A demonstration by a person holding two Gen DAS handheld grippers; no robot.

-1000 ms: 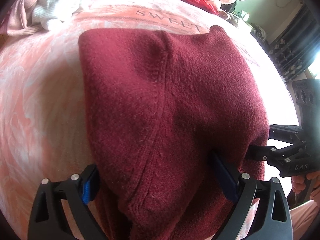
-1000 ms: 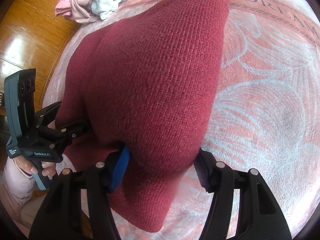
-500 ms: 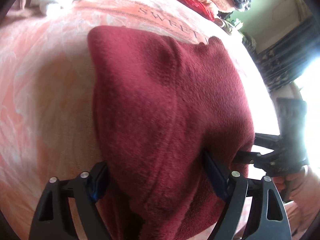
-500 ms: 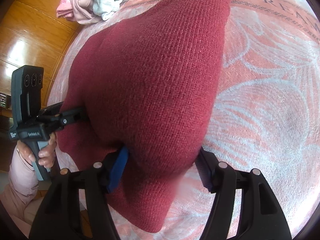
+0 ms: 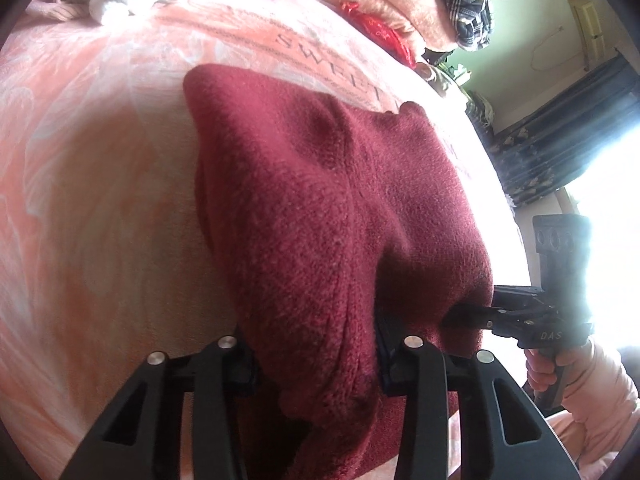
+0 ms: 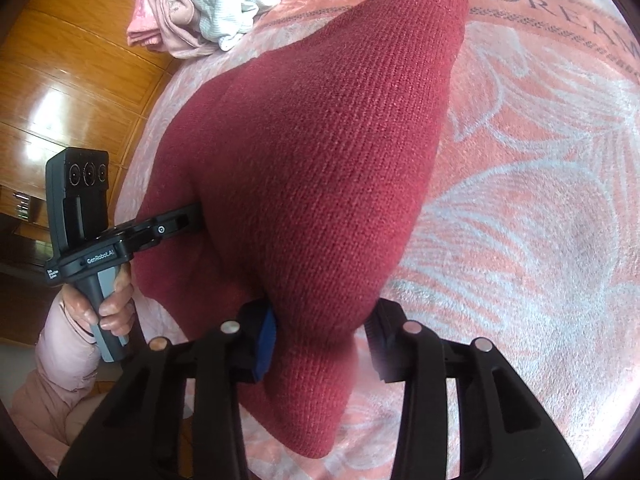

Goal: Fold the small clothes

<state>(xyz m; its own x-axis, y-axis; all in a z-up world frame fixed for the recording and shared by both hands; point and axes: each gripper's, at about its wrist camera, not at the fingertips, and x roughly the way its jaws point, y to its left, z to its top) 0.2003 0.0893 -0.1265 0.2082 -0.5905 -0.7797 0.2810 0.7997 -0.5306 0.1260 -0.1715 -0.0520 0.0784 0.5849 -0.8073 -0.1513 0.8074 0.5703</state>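
A maroon knit sweater (image 5: 320,208) lies on a pink bedspread (image 5: 92,200) printed with "SWEET DREAMS". My left gripper (image 5: 316,360) is at its near edge. The jaws are closing, and a bunched fold of fabric fills the gap and presses against both pads. In the right wrist view the same sweater (image 6: 320,152) rises in a hump. My right gripper (image 6: 320,344) is also closing on the near edge, pads against the knit. Each gripper shows in the other view: the right gripper (image 5: 472,312) and the left gripper (image 6: 188,220), fingertips buried in fabric.
A heap of pale clothes (image 6: 200,4) lies at the bed's far left corner. Pillows and folded blankets (image 5: 400,4) line the far side. Wooden floor (image 6: 60,80) lies beyond the left edge, a dark curtain (image 5: 580,120) on the right. A person's hand (image 6: 108,304) holds each handle.
Both pairs of jaws have narrowed onto the sweater's near edge, the left by far the most. The fabric between them has bunched and lifted into a higher fold.
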